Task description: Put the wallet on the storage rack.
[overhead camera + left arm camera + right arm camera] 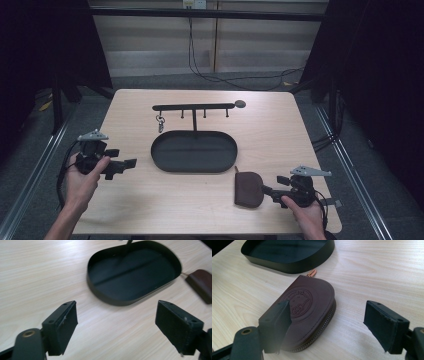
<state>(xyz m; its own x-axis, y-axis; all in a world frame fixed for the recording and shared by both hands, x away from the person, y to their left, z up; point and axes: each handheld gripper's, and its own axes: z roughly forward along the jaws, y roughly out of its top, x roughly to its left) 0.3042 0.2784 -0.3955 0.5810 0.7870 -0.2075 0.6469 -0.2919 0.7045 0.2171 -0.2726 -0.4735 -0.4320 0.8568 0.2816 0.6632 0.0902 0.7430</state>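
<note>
Tongs from high view: left gripper (pixel 131 163) idle left of the black tray (pixel 194 151), right gripper (pixel 267 190) touching the brown pouch (pixel 249 189) near the table's front edge. Left gripper view: jaws spread, nothing between. Right gripper view: jaws released, pouch (pixel 308 315) off-centre under the left pad; likely best to shift left so both pads straddle it before clamping.

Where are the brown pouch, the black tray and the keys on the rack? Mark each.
brown pouch (pixel 308 305): right gripper view, on its embossed top face.
black tray (pixel 194 152): high view, on its bare floor.
keys (pixel 160 123): high view, on the bunch under the rack's left hook.
</note>
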